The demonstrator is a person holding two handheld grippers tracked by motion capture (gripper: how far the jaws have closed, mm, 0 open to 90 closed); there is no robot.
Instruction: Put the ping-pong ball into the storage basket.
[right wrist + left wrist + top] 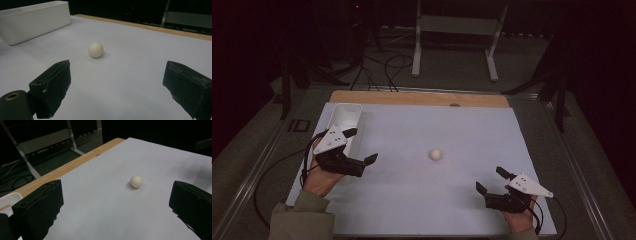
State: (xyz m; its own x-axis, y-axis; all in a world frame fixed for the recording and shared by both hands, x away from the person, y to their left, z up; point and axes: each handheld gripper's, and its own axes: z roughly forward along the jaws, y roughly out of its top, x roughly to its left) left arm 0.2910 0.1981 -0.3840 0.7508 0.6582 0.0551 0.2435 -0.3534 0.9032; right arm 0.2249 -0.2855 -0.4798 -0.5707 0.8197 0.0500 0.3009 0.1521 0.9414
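A small white ball (436, 154) rests on the pale sheet (422, 125) near the table's middle. My left gripper (360, 146) hovers at the left, beside the white bin (343, 116), open with nothing between its jaws. In the left gripper view the ball (136, 181) lies ahead, between and beyond the wide-apart jaws. My right gripper (491, 180) stands open near the front right edge, well short of the ball. In the right gripper view the ball (96, 49) sits ahead, left of centre, and the bin (32, 21) stands at the far left.
A wooden strip (419, 98) runs along the table's far edge. Beyond it stand a white metal frame (455, 31) and cables (384, 70) on the dark floor. The pale sheet reaches broadly around the ball.
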